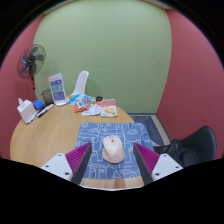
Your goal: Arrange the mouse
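Note:
A pale pink-white mouse (113, 149) lies on a blue patterned mouse mat (112, 137) near the front edge of a round wooden table (45, 135). My gripper (112, 160) is open, its pink-padded fingers (77, 158) spread wide to either side of the mouse. The mouse stands between the fingers with a clear gap at each side and rests on the mat.
At the table's far side lie snack packets (96, 104), a white standing device (58, 88), a white jug-like object (25, 109) and a fan (32, 61). A black office chair (192, 148) stands to the right. A green wall is behind.

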Action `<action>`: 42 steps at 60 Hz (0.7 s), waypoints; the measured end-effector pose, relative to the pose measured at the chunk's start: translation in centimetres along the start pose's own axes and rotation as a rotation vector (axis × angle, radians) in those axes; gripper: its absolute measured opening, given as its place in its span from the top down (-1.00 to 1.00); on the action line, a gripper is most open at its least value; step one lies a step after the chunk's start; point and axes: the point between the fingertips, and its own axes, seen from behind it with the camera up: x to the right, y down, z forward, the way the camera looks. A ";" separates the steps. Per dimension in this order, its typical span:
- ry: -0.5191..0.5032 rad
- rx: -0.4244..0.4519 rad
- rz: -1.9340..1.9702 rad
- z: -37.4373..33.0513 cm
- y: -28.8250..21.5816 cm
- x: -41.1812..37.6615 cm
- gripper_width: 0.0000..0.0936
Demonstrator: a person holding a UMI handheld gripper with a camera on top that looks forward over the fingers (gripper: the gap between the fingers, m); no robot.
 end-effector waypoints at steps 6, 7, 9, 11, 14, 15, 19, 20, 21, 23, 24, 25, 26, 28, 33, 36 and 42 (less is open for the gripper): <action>0.022 0.030 -0.012 -5.3 -0.4 -0.5 -0.80; 0.027 0.035 -0.014 -6.3 -0.4 -0.5 -0.80; 0.037 0.045 -0.016 -8.1 -0.3 -0.7 -0.80; 0.045 0.051 -0.017 -9.9 0.0 -0.9 -0.81; 0.054 0.056 -0.018 -12.4 0.6 -1.4 -0.80; 0.057 0.059 -0.017 -13.2 0.7 -1.5 -0.80; 0.056 0.066 -0.015 -16.1 1.4 -2.2 -0.80; 0.056 0.068 -0.016 -16.8 1.6 -2.3 -0.80; 0.058 0.069 -0.017 -17.4 1.8 -2.4 -0.80; 0.063 0.072 -0.023 -18.5 2.2 -2.7 -0.80; 0.065 0.075 -0.026 -19.1 2.3 -2.8 -0.80; 0.066 0.079 -0.026 -19.5 2.4 -3.0 -0.80; 0.067 0.083 -0.027 -20.0 2.5 -3.1 -0.80; 0.066 0.090 -0.031 -21.0 2.7 -3.4 -0.80; 0.058 0.102 -0.036 -22.9 2.9 -4.1 -0.80; 0.060 0.106 -0.033 -24.0 3.1 -4.4 -0.80; 0.060 0.117 -0.030 -25.4 2.9 -4.6 -0.80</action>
